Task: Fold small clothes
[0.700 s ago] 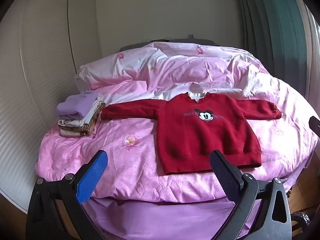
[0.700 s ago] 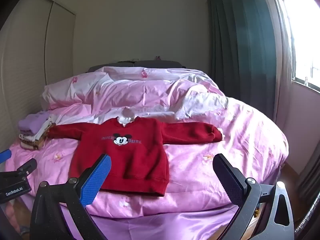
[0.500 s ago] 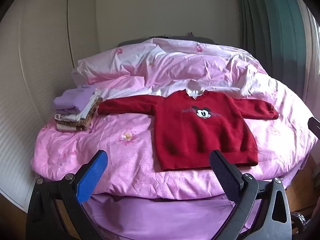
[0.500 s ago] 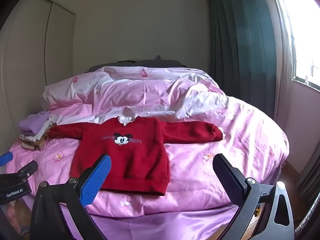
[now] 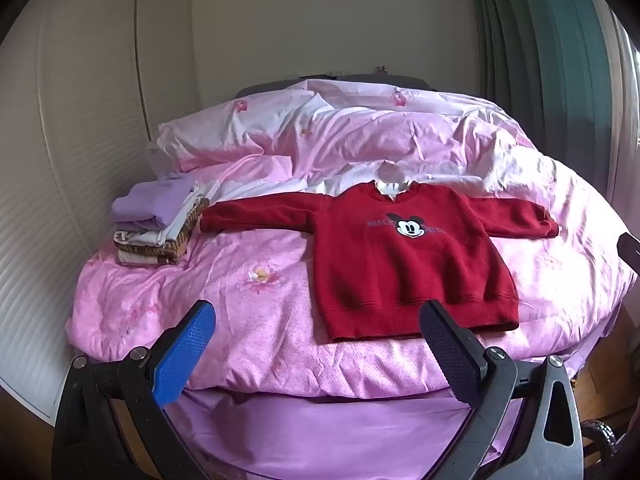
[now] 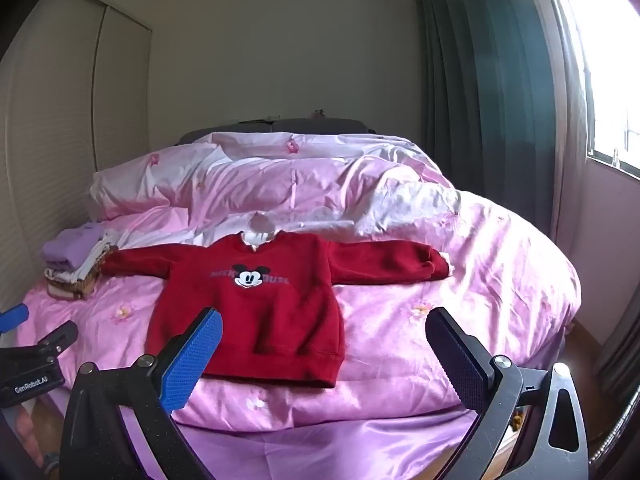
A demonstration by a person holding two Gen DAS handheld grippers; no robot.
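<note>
While the pink duvet (image 5: 248, 312) fills most of the frame, soft and puffy, the red sweater (image 5: 404, 264) lies flat at its centre, sleeves spread. A stack of folded clothes (image 5: 156, 224) sits at middle left. Both the left gripper (image 5: 316, 344) and the right gripper (image 6: 324, 350) hang spread wide, holding nothing. A pinch may catch duvet together with the hem, I think, and drag the sweater crooked.

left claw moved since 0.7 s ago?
Yes. In the left wrist view the red sweater and the folded stack sit slightly higher in frame and look smaller, so the left claw has pulled back slightly from the bed.
</note>
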